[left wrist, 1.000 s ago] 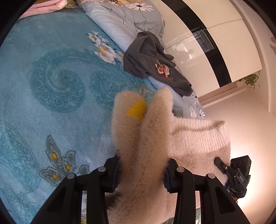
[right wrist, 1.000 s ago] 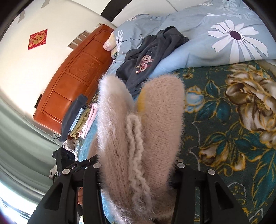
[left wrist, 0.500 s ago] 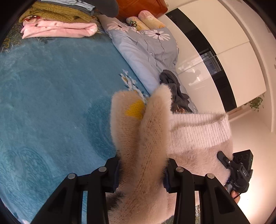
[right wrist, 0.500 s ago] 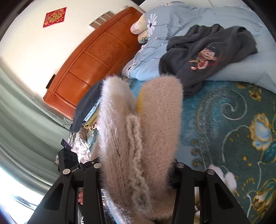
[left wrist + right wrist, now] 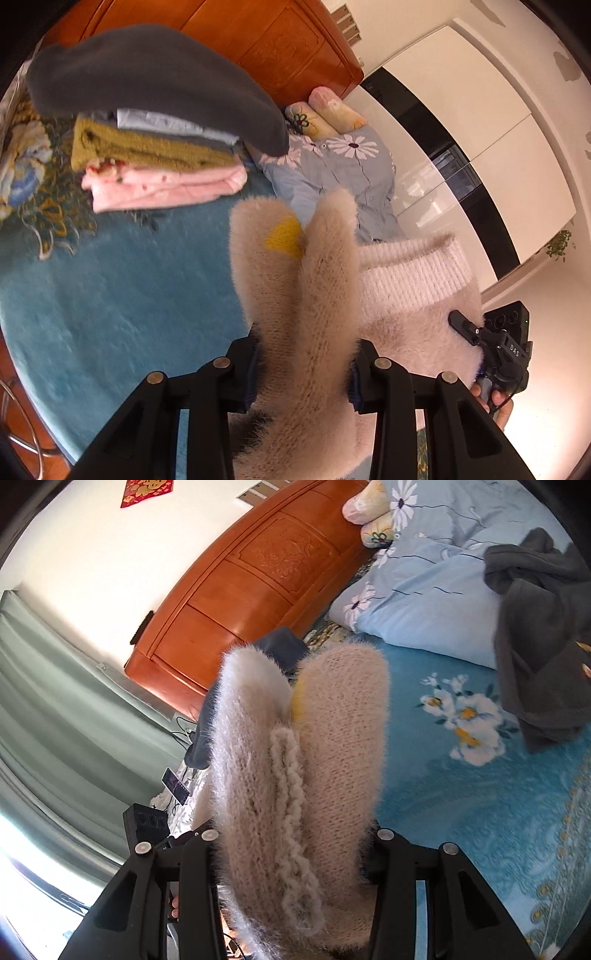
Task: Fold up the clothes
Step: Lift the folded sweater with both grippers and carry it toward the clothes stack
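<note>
A folded fluffy beige sweater with a yellow patch is clamped in my left gripper, held above the blue blanket. My right gripper is shut on the same sweater at its other end, also held up. The right gripper's body shows in the left wrist view beyond the sweater's ribbed hem. A stack of folded clothes, grey on top, then olive and pink, lies ahead to the left on the bed. A crumpled dark grey garment lies on the light blue duvet.
A light blue floral duvet and pillows lie by the orange wooden headboard. White wardrobe doors stand on the right. Green curtains hang at the left, with a phone beside the bed.
Both grippers have swung with the sweater toward the headboard end of the bed; the folded stack has come into the left wrist view and the dark garment has slid to the right.
</note>
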A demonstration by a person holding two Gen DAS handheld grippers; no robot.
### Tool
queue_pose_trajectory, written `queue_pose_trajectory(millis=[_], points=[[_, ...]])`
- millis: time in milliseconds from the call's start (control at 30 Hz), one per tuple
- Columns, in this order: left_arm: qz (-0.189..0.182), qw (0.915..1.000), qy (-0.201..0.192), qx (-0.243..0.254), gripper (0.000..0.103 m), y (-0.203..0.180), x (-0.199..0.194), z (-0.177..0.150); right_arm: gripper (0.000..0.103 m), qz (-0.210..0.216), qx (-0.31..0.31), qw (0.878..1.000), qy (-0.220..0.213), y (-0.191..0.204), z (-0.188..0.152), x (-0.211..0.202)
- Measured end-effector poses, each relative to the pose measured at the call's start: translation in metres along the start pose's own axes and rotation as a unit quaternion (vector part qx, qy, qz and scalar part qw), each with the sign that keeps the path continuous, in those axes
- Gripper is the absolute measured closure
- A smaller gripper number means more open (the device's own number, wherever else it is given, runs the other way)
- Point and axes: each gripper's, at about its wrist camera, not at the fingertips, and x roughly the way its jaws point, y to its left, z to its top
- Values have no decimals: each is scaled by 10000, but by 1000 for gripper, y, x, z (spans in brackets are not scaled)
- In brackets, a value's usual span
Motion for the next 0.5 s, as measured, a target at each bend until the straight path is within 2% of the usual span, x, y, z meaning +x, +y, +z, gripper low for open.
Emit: queue_pose_trajectory(millis=[167, 267, 500], points=[[157, 9981, -569, 174, 64, 6, -30, 81, 58, 422, -498, 9978, 91, 53, 65, 49], [257, 9957, -882, 85, 64, 21, -48, 127, 58, 667, -790, 9945, 150, 87, 109, 83], [670, 9863, -1508, 53, 64, 60, -68, 221, 59, 1125, -983, 9880, 402, 146, 192, 180]])
